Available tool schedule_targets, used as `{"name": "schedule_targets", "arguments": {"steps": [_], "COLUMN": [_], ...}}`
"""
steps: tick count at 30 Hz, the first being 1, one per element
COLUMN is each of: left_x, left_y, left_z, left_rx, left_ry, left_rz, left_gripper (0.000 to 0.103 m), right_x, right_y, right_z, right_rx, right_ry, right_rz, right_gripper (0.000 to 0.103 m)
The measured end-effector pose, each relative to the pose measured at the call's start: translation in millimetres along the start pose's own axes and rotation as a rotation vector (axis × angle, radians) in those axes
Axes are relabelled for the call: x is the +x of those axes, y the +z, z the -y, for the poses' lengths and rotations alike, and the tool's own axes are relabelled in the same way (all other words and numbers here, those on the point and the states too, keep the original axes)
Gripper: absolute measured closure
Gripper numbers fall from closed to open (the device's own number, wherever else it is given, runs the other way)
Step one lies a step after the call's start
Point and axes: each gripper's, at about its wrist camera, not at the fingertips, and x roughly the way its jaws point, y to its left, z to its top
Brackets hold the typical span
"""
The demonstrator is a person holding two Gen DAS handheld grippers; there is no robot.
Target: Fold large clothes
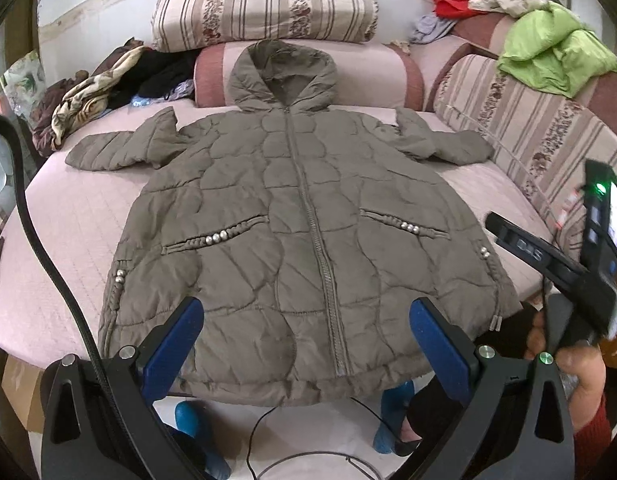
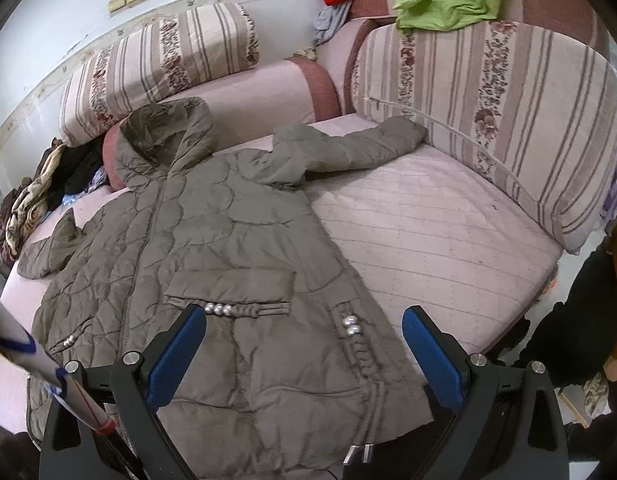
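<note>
A large olive-grey quilted hooded jacket (image 1: pixel 292 216) lies flat, front up and zipped, on a pink quilted sofa seat (image 1: pixel 68 216), hood toward the back cushions and both sleeves spread out. My left gripper (image 1: pixel 306 332) hovers open above the jacket's hem near the zip, blue pads wide apart and holding nothing. The right gripper (image 2: pixel 304 344) is open too, over the same jacket (image 2: pixel 212 240) at its right pocket and side seam. The right gripper's body (image 1: pixel 564 264) shows at the right edge of the left wrist view, held by a hand.
Striped floral cushions (image 1: pixel 264 4) line the back and the right side (image 2: pixel 484 112). A green garment (image 1: pixel 556 48) and red cloth (image 1: pixel 452 2) lie on the sofa back; a clothes pile (image 1: pixel 108 84) sits far left. A cable (image 1: pixel 308 440) lies on the floor beside blue-covered feet (image 1: pixel 392 420).
</note>
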Motion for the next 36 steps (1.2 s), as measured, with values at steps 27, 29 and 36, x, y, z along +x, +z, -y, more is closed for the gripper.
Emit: {"name": "schedule_targets", "arguments": {"steps": [27, 29, 36], "left_x": [-10, -11, -1], "left_y": [12, 15, 20], "left_z": [-75, -96, -161], "left_rx": [-0.166, -0.183, -0.259], "left_ry": [0.191, 0.228, 0.306], "left_rz": [0.100, 0.110, 0.104], "left_gripper": [0.000, 0.000, 0.000], "right_x": [3, 3, 29], "right_y": [89, 71, 1], "right_z": [-136, -146, -142], "right_rx": [-0.222, -0.254, -0.318], "right_ry": [0.257, 0.255, 0.166], "right_rz": [0.048, 0.039, -0.112], "right_gripper": [0.004, 0.004, 0.014]}}
